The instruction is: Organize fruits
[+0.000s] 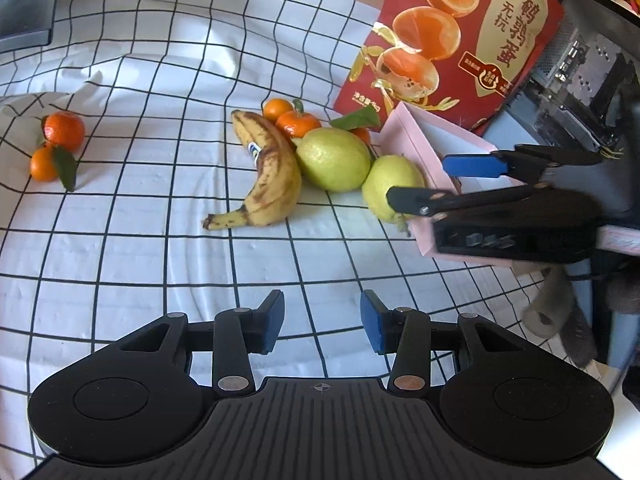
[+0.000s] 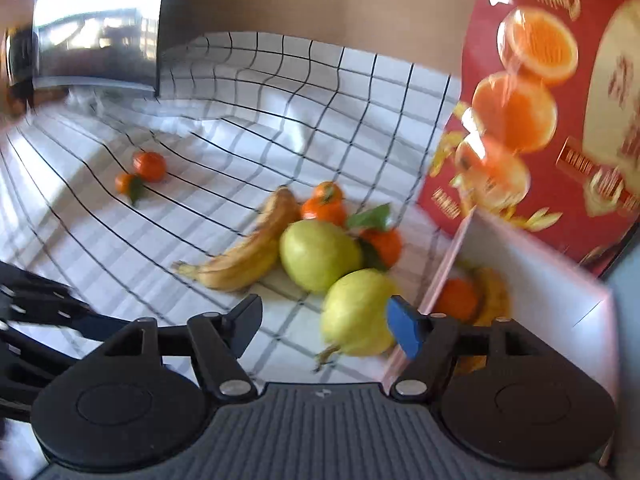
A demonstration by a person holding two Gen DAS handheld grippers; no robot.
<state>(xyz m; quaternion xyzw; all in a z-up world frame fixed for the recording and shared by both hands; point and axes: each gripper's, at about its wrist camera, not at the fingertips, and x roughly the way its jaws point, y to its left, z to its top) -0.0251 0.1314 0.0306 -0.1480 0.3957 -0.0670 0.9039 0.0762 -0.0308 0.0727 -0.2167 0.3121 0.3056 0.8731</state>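
Left tool [image 1: 322,322] angled down, parted, empty | right tool [image 2: 324,326] parted, empty, beside pear [image 2: 356,312]

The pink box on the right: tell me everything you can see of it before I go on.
The pink box is a shallow open-topped tray, seemingly cardboard, pale pink outside and white inside. It sits on the checked cloth in front of the red package, which stands behind it. Inside, the right wrist view shows a tangerine and a banana. A green pear lies against its outer wall. The right gripper is at the wall's rim, jaws open and empty.
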